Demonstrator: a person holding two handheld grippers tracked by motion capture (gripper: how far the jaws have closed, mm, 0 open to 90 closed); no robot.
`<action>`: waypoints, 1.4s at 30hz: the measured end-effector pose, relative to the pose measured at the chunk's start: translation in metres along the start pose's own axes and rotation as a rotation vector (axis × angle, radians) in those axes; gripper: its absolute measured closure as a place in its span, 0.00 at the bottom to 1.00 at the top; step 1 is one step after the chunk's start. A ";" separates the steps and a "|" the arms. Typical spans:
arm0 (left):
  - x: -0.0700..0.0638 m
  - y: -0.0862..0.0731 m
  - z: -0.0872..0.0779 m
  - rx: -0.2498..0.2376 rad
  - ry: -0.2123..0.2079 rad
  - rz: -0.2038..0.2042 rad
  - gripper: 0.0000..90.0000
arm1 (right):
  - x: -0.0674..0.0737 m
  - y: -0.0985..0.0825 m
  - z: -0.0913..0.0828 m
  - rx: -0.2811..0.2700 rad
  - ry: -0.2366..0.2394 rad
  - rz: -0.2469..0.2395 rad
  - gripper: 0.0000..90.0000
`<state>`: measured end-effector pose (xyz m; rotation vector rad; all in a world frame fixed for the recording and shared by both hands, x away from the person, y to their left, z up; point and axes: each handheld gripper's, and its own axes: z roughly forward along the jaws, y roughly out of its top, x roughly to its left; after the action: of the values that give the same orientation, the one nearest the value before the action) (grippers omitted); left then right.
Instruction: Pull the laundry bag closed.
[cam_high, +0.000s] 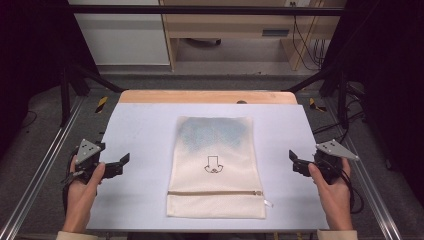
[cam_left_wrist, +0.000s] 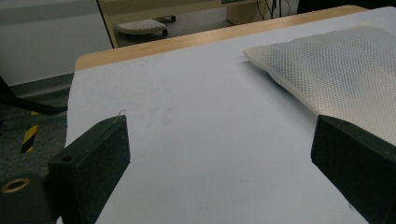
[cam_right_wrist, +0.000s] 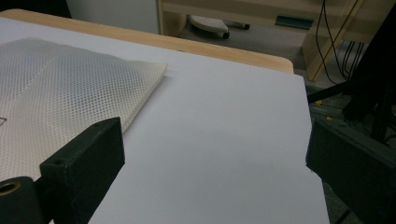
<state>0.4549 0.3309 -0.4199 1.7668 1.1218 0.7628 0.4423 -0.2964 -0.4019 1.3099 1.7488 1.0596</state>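
Cream mesh bag (cam_high: 216, 167) lying flat at the middle of the white table (cam_high: 145, 130), a gripper parked at each side edge.

From the high view the bag's whole outline shows: a zip across it near the front edge, a small black drawing at its centre, and a grey-blue shape showing through the mesh in its far half; what that shape is cannot be told. Both gripper views catch just a far corner of the bag and its open weave up close. Left gripper (cam_high: 120, 162) sits near the table's left edge with its jaws spread wide over bare surface, holding nothing; right gripper (cam_high: 295, 161) sits near the right edge, equally spread and empty, both well apart from the bag.
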 end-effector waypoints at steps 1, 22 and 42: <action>0.001 -0.002 0.001 0.001 0.002 -0.003 0.05 | -0.001 -0.002 0.000 0.000 -0.003 0.002 0.06; 0.011 -0.026 0.013 0.038 0.001 0.052 0.05 | -0.014 -0.035 0.011 0.012 -0.034 -0.006 0.06; 0.019 -0.043 0.020 0.040 -0.003 0.073 0.05 | 0.008 -0.060 0.024 -0.027 -0.003 -0.064 0.07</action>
<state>0.4632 0.3505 -0.4664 1.8505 1.0819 0.7860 0.4376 -0.2930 -0.4668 1.2302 1.7565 1.0415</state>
